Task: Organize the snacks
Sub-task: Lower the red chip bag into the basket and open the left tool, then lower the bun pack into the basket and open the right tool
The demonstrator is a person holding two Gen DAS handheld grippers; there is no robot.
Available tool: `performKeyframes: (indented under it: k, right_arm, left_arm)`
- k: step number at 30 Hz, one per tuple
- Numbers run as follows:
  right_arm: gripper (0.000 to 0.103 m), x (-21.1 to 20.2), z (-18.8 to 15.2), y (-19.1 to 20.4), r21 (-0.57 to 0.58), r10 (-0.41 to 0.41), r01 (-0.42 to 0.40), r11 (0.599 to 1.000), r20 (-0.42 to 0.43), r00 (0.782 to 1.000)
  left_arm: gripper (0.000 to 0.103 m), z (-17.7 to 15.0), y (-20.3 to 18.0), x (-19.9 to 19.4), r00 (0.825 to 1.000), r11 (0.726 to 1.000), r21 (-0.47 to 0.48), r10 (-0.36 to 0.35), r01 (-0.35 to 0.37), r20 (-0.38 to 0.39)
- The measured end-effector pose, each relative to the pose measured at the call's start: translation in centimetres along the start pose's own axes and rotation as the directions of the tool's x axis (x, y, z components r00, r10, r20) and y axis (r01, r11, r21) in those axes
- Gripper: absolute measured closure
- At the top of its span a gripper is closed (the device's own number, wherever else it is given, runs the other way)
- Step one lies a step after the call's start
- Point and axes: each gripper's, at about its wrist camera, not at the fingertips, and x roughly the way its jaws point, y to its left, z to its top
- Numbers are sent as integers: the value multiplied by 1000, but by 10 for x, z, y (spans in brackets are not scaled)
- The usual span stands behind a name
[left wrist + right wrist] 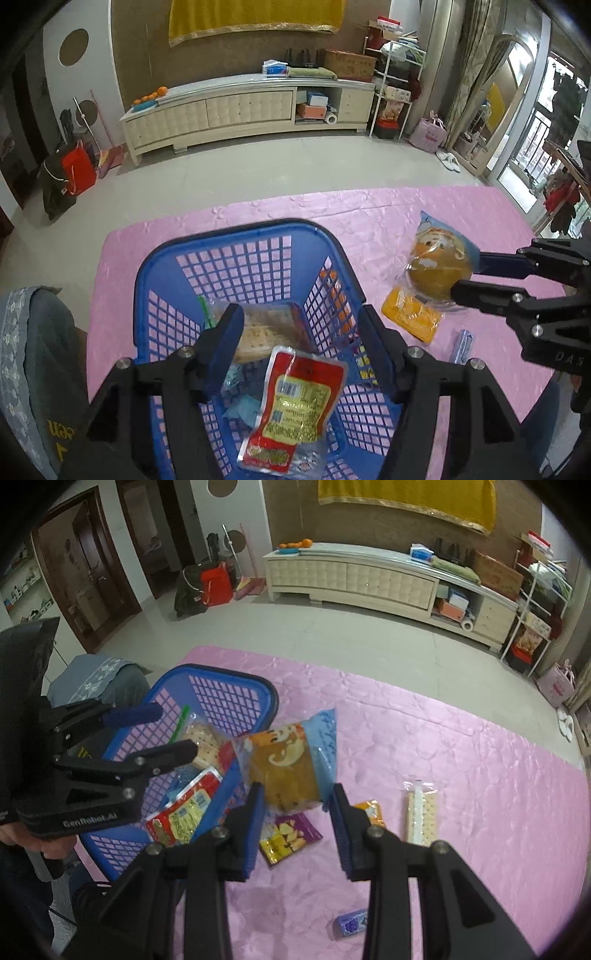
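You have one blue basket [236, 698] at the left of the right wrist frame, with at least two packets visible in it: one red-and-yellow pouch [295, 410] and one cracker pack [266, 332]. You see five packets outside it: one cake packet [288, 760], one purple packet [288, 836], one orange packet [371, 810], one cracker sleeve [421, 812], one small blue packet [351, 923].

A red-and-yellow packet [295, 410] tilts inside the blue basket [236, 236] above a cracker pack [269, 332].

A home living room — a long cream TV cabinet [243, 107] against the wall, slippers [450, 160] on tiled floor [295, 166], curtains [472, 74] by a balcony door.
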Motion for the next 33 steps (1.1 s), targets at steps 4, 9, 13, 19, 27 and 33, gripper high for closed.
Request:
performKeyframes:
  k: [4,9,13,19,27,33]
  right_arm:
    - [64,-5,-1,4,5,16,-16,1000,4,1000]
    - [64,-14,1,16,-9,35,-35,999,16,999]
    - [64,-21,2,30,-29,48,-47,998,26,999]
    - [63,-23,1,58,-62,70,-69,996,22,997]
    - [63,-4,-4,100,-108,93,-95,990,-25,995]
    - [63,21,-5,125,-139,95,-105,985,-80,992]
  left_arm:
    - [39,-7,0,-12,999,999,11,37,-37,-5]
    - [34,-16,4,-35,998,998,10,54,-54,12]
    - [32,-26,9,-53,997,997,7,71,-72,27]
    - [31,-46,23,-76,995,996,-7,92,-92,41]
    - [28,-70,52,-91,991,991,-48,128,-126,42]
    - [28,-82,73,-91,990,987,-89,134,-131,36]
